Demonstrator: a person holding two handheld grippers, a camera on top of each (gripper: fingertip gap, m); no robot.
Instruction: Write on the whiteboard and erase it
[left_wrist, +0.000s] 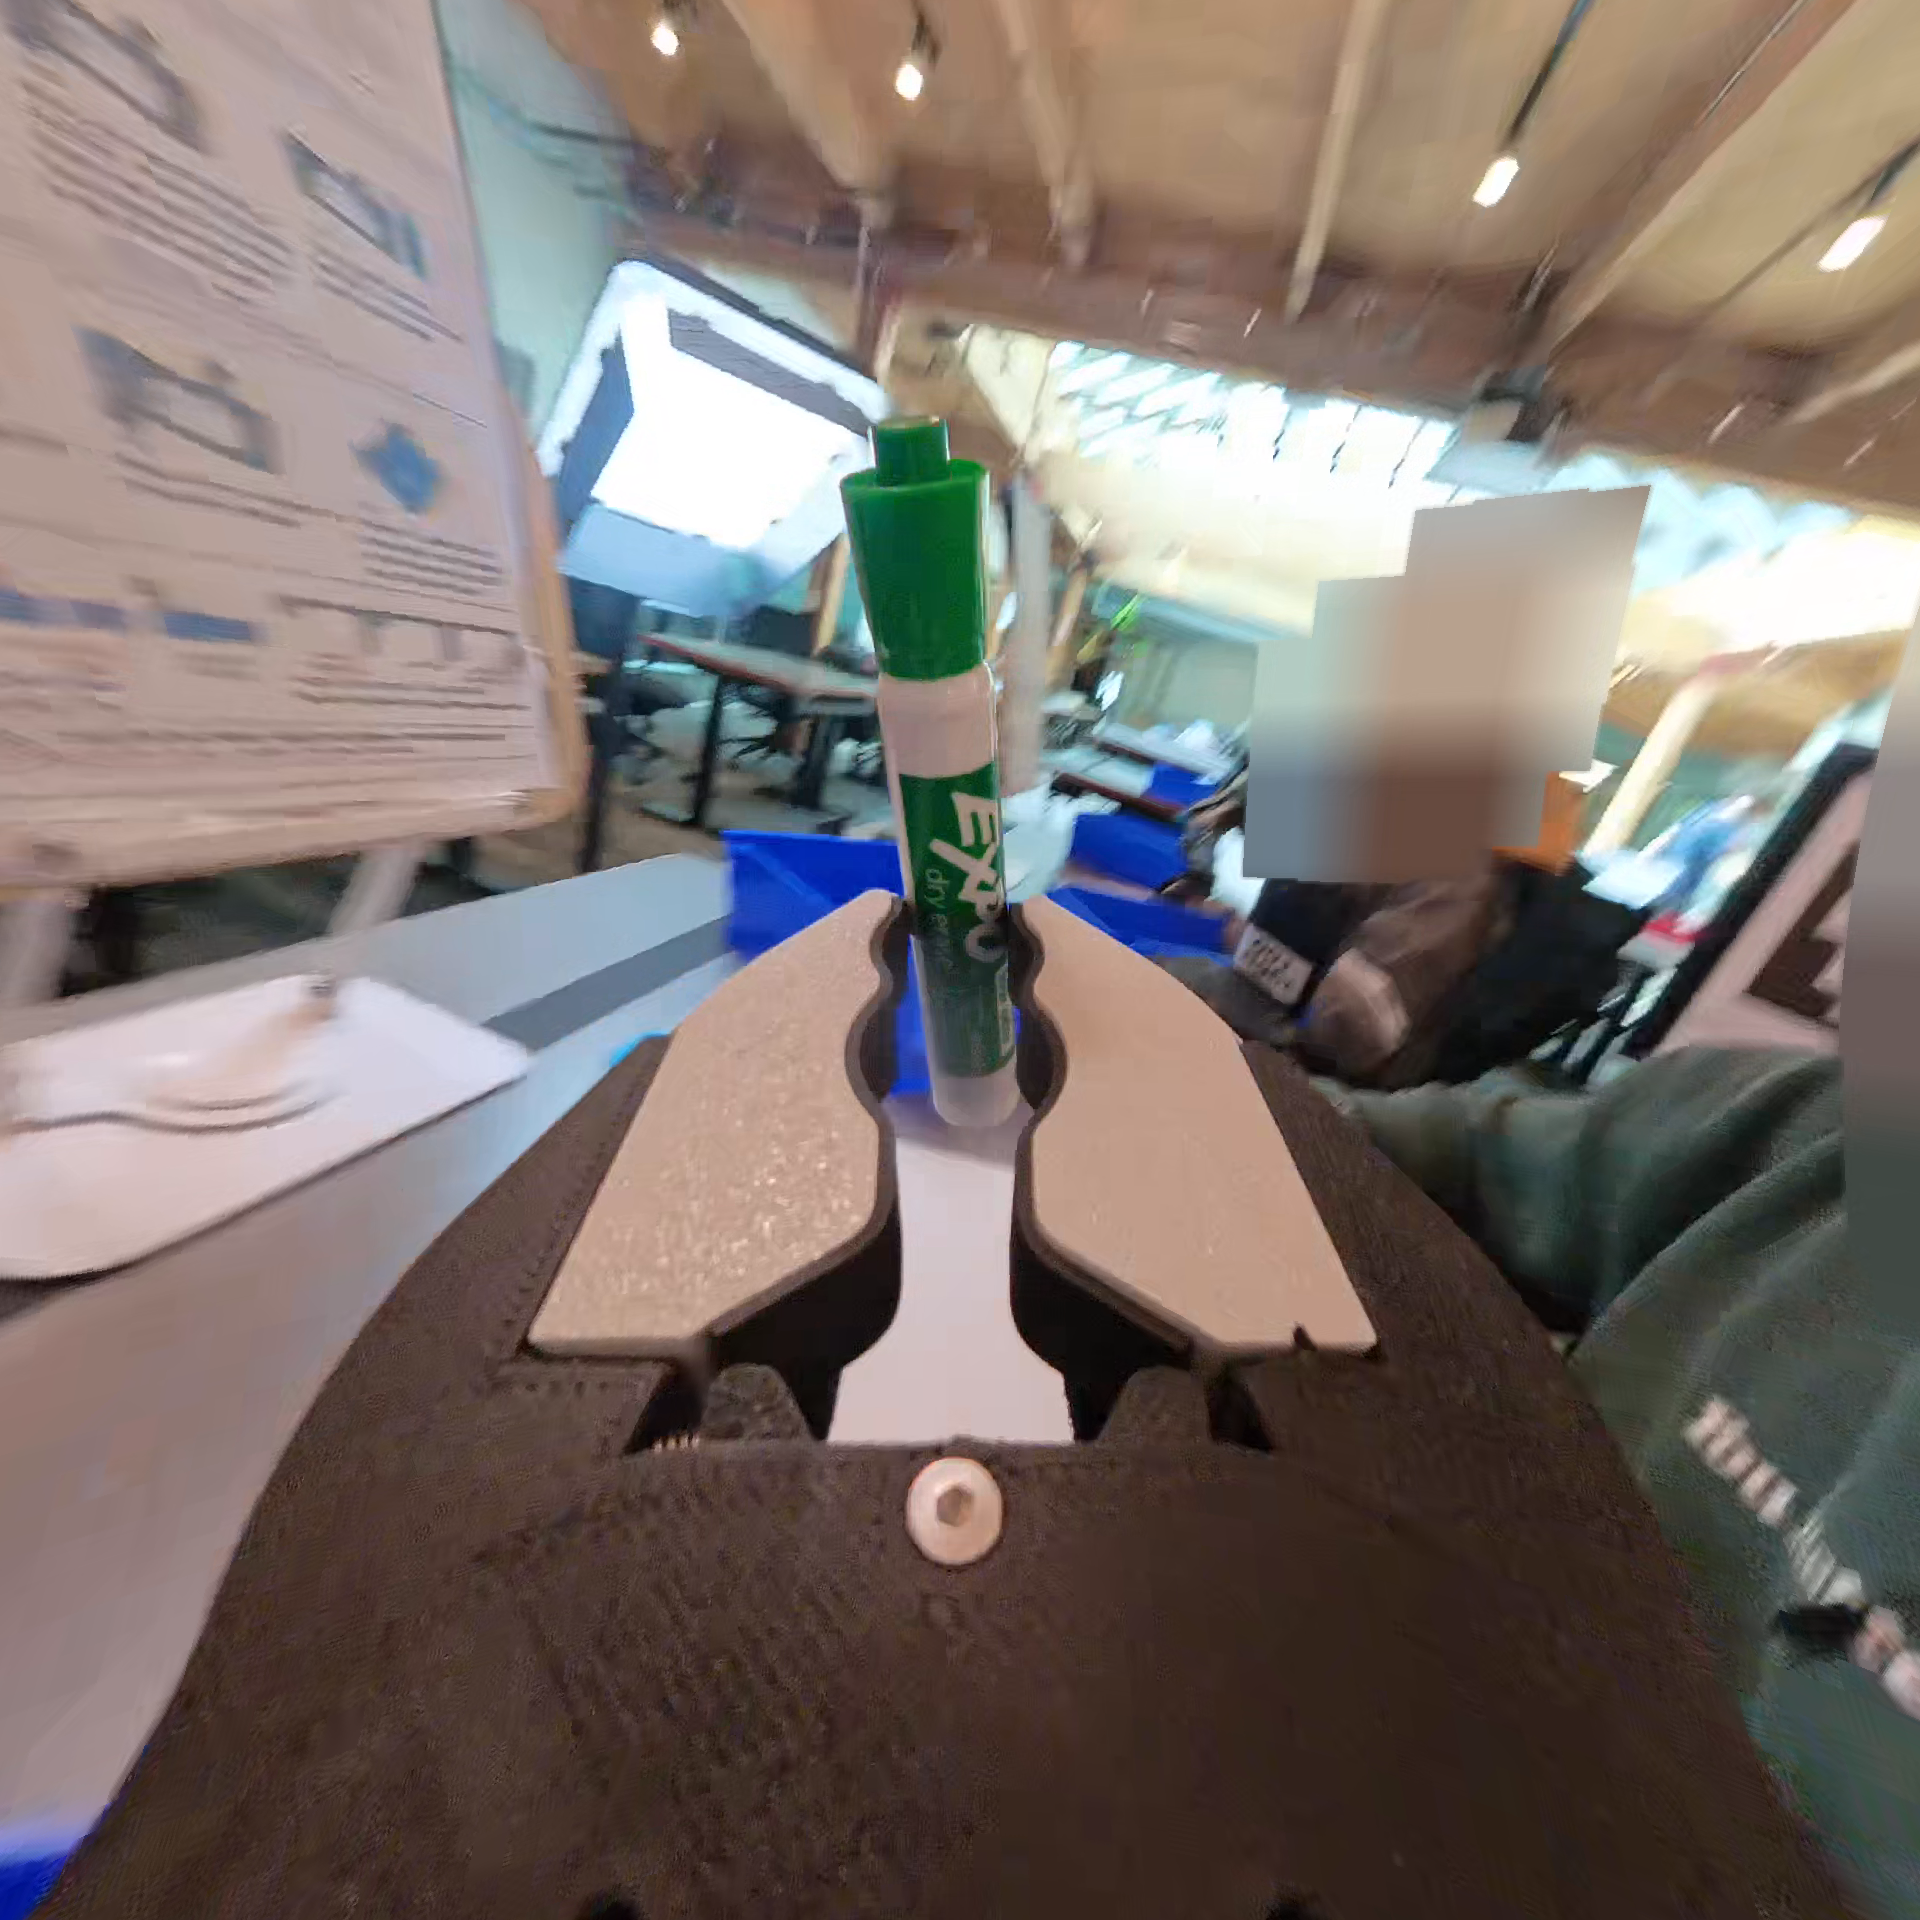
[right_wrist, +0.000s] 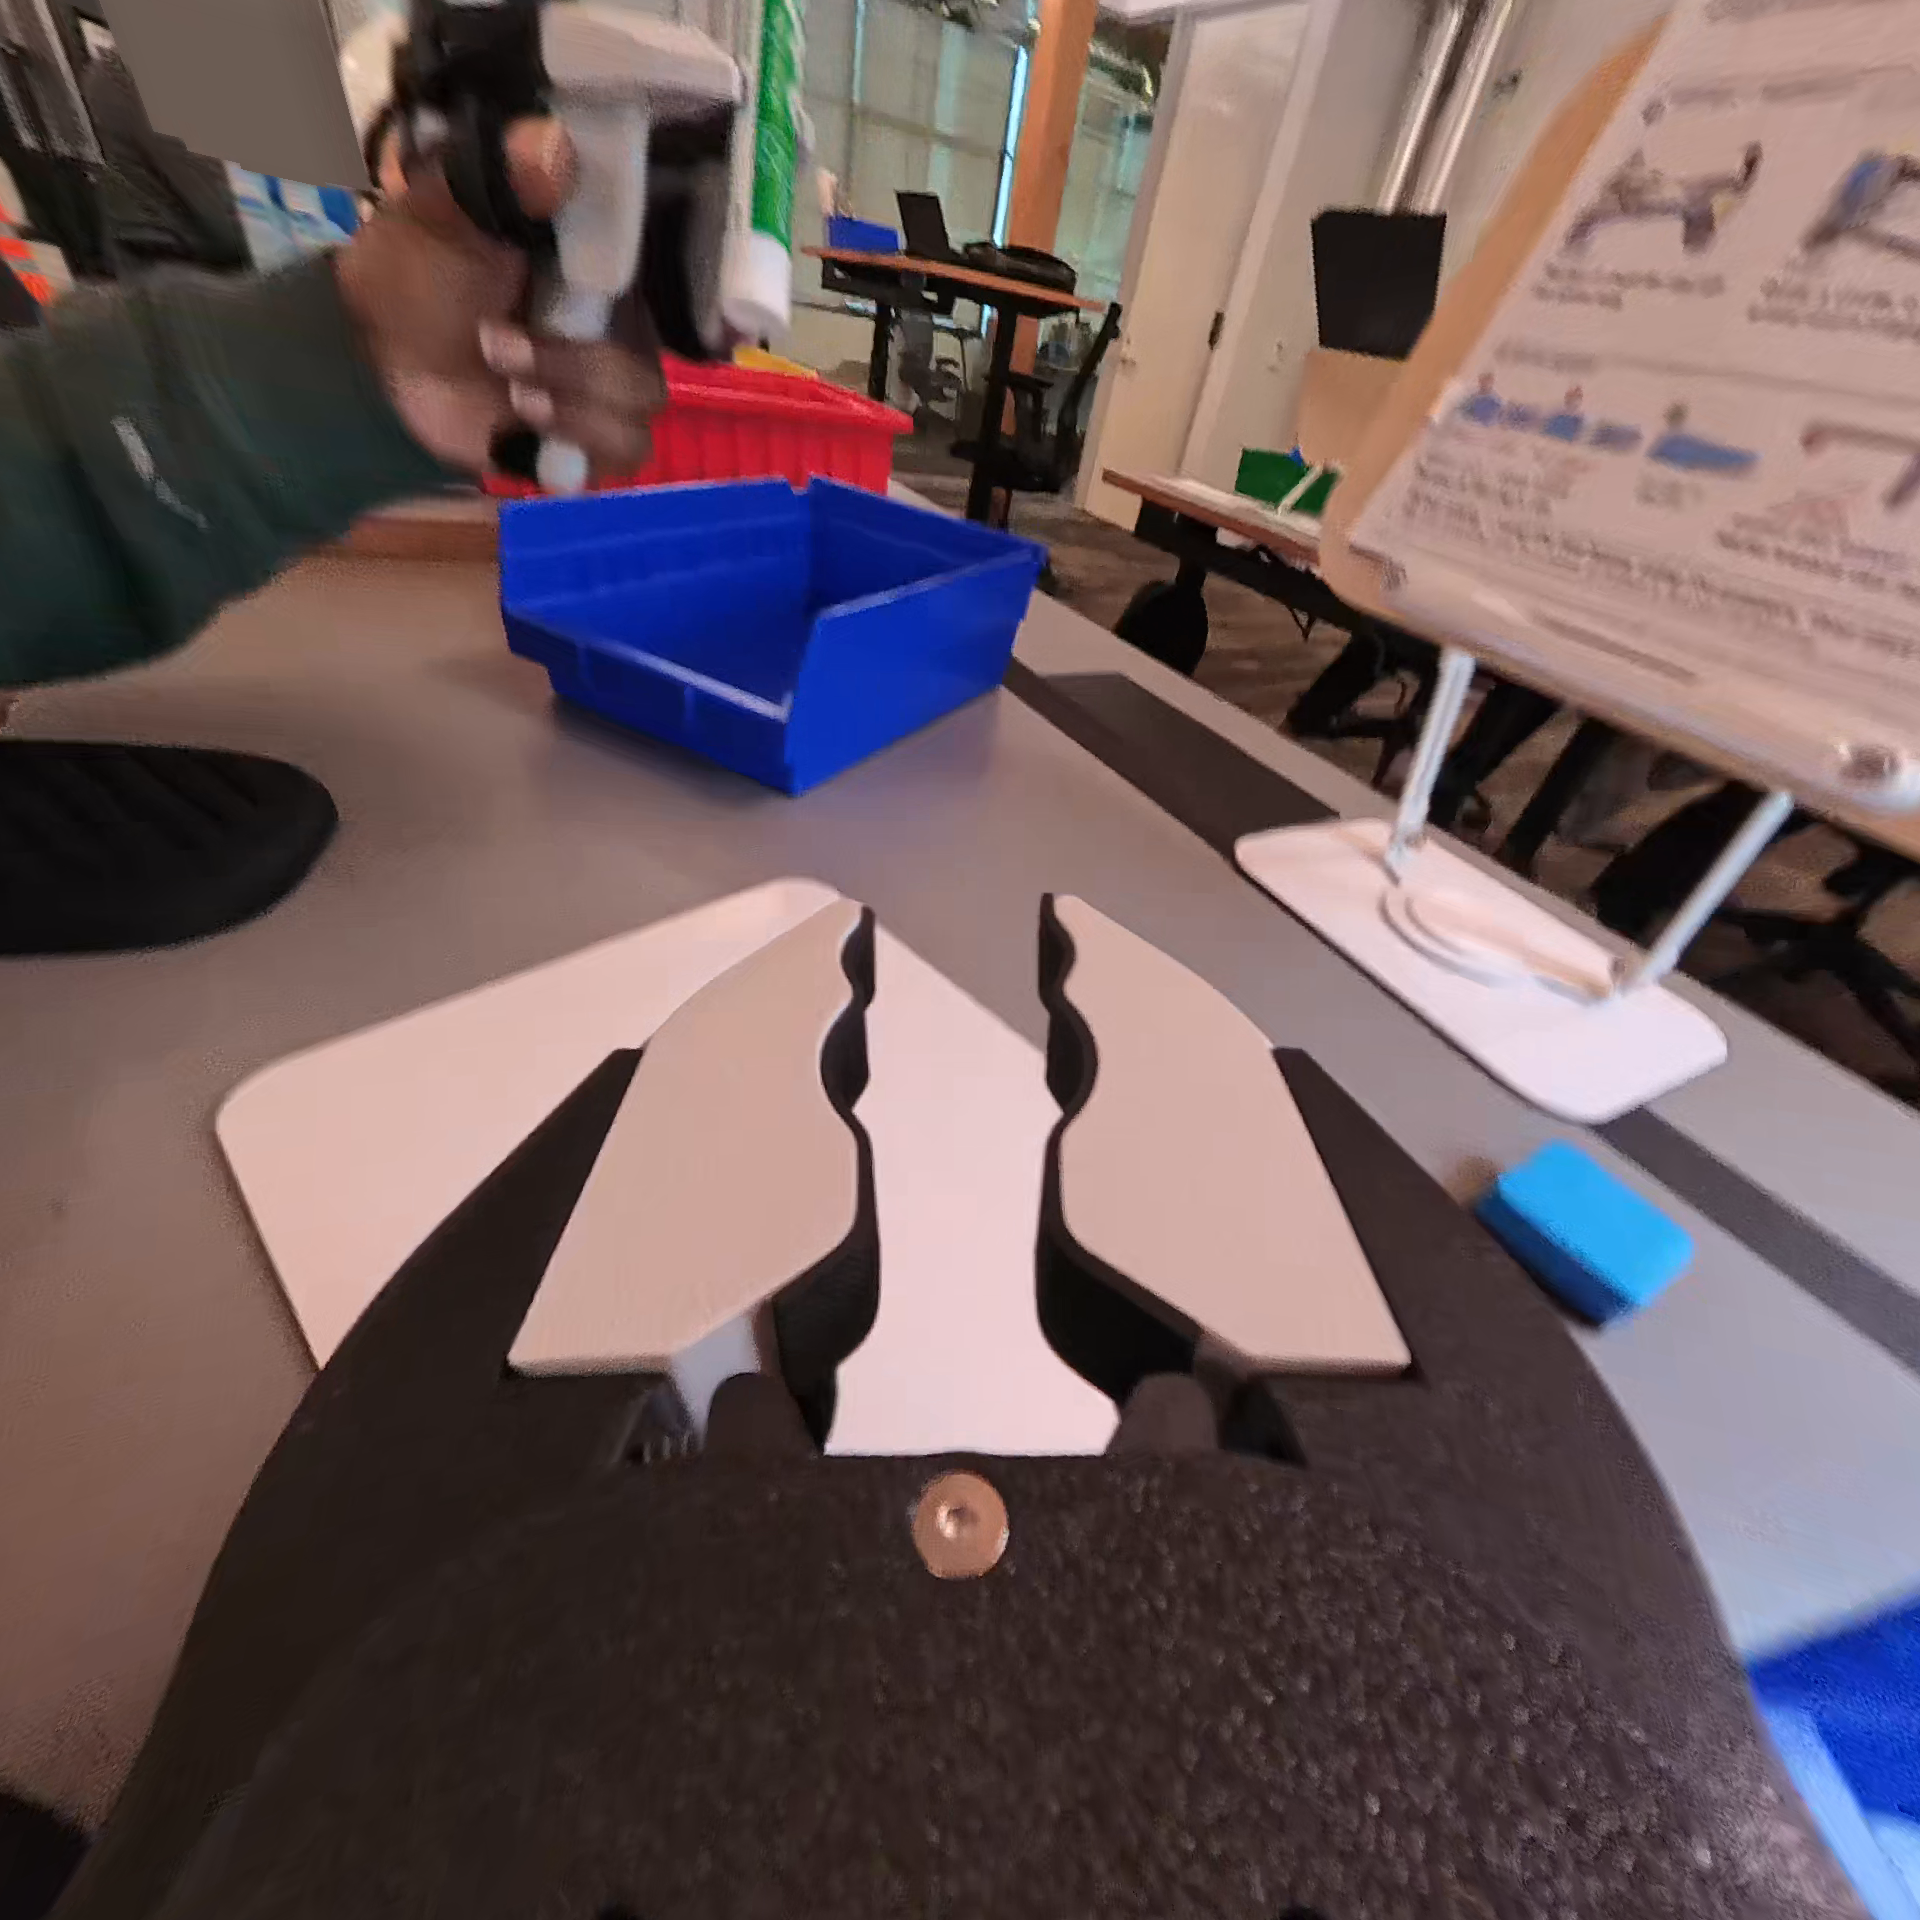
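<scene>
- The step in hand looks like uncapping: the left tongs (left_wrist: 958, 914) clench a green marker (left_wrist: 940, 748) upright by its lower barrel, cap end up and still on.
- To do it well, I would bring the right tongs (right_wrist: 956, 914) up to the cap, close on it squarely and pull along the marker's axis (a sideways tug could twist the barrel out of the grip).
- The right tongs are released, parted moderately with nothing between them, hovering over the white whiteboard (right_wrist: 416, 1091), which lies flat on the grey surface (right_wrist: 520, 810).
- The blue eraser (right_wrist: 1584, 1231) sits on the surface just right of the board, untouched.
- A blue bin (right_wrist: 769, 623) stands beyond the board.
</scene>
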